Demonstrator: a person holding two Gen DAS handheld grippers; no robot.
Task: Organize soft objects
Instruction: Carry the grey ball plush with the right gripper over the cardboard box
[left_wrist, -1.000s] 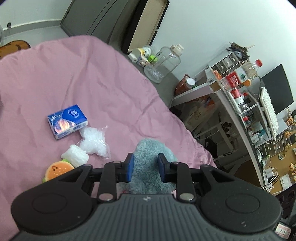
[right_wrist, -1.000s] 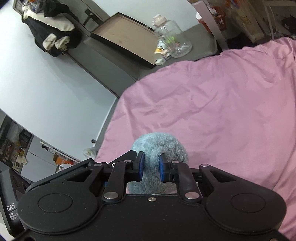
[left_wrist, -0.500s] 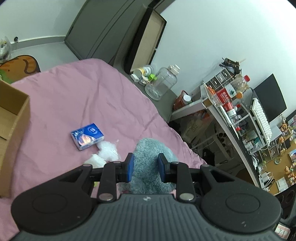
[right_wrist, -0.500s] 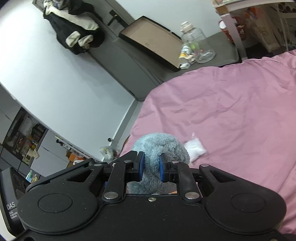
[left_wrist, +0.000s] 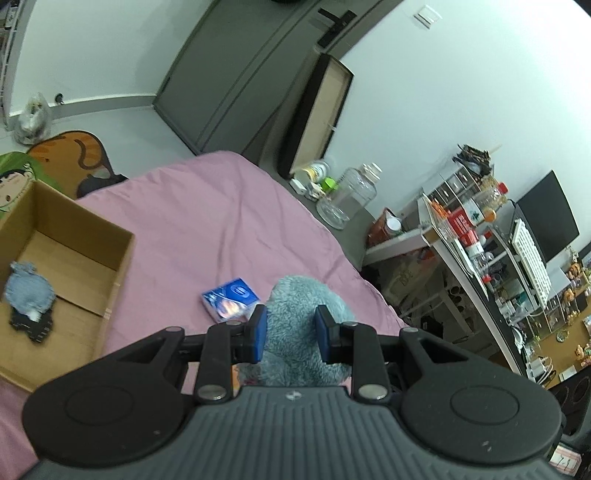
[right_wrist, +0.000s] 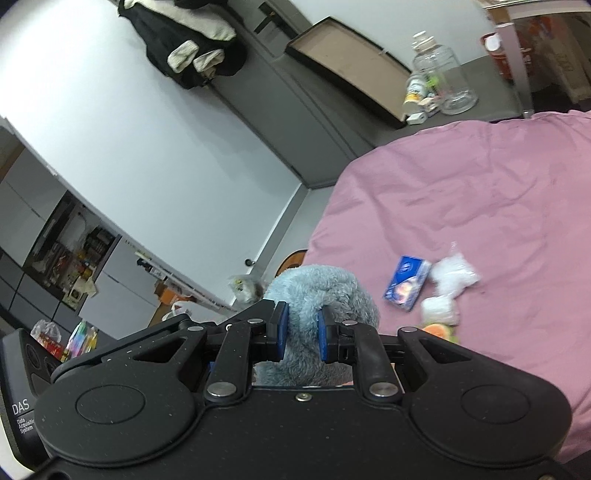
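Note:
My left gripper (left_wrist: 290, 328) is shut on a fluffy grey-blue plush toy (left_wrist: 301, 306), lifted above the pink bedsheet (left_wrist: 207, 229). My right gripper (right_wrist: 300, 326) is shut on the same plush toy (right_wrist: 317, 288). An open cardboard box (left_wrist: 114, 266) stands at the left with a small denim-clad doll (left_wrist: 27, 295) lying inside. A blue tissue pack (left_wrist: 229, 297) lies on the sheet; in the right wrist view the tissue pack (right_wrist: 406, 282) sits beside two white plastic-wrapped bundles (right_wrist: 452, 275) and an orange burger toy (right_wrist: 437, 329).
A clear glass jar (left_wrist: 349, 199) and small bottles stand on the grey floor past the bed's far edge. A cluttered desk with shelves (left_wrist: 476, 236) and a monitor (left_wrist: 548, 218) is at the right. A cat-shaped mat (left_wrist: 70, 155) lies on the floor beyond the box.
Both grippers have risen and pulled back with the plush toy in them. The cardboard box has come into the left wrist view, and the tissue pack and bundles into the right wrist view.

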